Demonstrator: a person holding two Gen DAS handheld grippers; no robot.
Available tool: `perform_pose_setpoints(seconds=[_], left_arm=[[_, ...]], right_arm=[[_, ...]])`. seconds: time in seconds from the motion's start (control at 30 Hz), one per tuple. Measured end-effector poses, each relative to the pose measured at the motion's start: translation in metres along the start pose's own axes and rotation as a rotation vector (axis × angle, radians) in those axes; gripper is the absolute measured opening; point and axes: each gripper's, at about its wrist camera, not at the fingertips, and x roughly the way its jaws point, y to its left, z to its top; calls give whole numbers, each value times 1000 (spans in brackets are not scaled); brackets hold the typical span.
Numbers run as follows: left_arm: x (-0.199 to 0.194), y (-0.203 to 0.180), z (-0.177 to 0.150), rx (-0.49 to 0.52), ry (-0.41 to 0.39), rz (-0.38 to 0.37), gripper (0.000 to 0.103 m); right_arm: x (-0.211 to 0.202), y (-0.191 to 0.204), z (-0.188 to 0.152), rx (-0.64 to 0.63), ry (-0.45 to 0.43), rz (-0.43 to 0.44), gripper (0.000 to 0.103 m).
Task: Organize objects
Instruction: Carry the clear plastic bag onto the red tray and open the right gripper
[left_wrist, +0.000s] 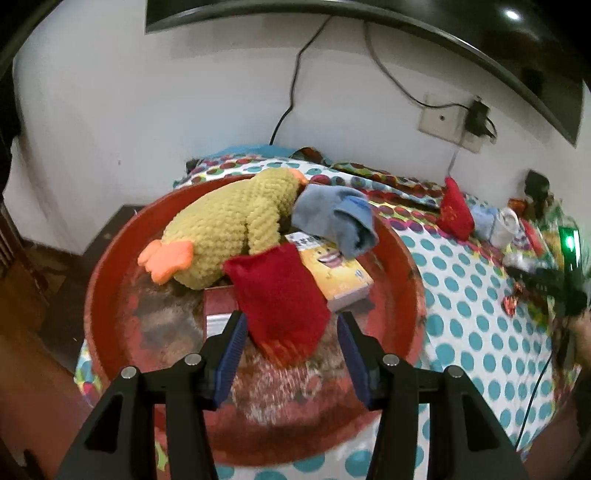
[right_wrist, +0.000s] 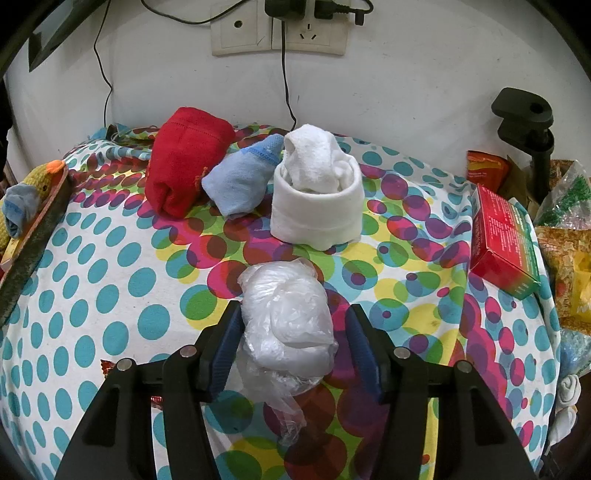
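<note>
Spotted cloth covered the table. Round red tray sat on the cloth at its left end, by the wall. In the tray: yellow knitted duck on its side; grey-blue sock roll against the duck's head; yellow box under the sock roll; red pouch lying over the box's near corner, touching the duck.

Left gripper was over the tray, jaws spread to either side of the red pouch. Left finger touched or nearly touched the pouch; contact could not be confirmed, and the right finger stood clear of it. Not gripping.

On the cloth outside the tray, far side: second red pouch, light blue sock touching it, white sock roll just beside. Red carton at right edge.

Plastic bag, crumpled and clear, lay on the cloth between the fingers of the right gripper. Jaws wide, a gap at the right finger; no grip.
</note>
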Motion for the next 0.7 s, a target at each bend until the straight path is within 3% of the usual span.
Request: perform_pose_setpoints(seconds=[0.23, 0.37, 0.43, 0.5, 0.7], left_arm=[[-35, -39, -33, 140, -100, 99, 52], [-46, -55, -48, 207, -94, 58, 52], [-51, -64, -53, 253, -104, 69, 52], [-56, -69, -55, 270, -128, 68, 52], [-54, -65, -55, 237, -102, 38, 52]], right_arm=[[-1, 1, 0, -5, -2, -9, 54], [-3, 5, 0, -16, -8, -25, 53], [-4, 8, -1, -29, -15, -8, 34], [-5, 11, 0, -38, -19, -15, 35], [-19, 7, -2, -8, -91, -6, 34]])
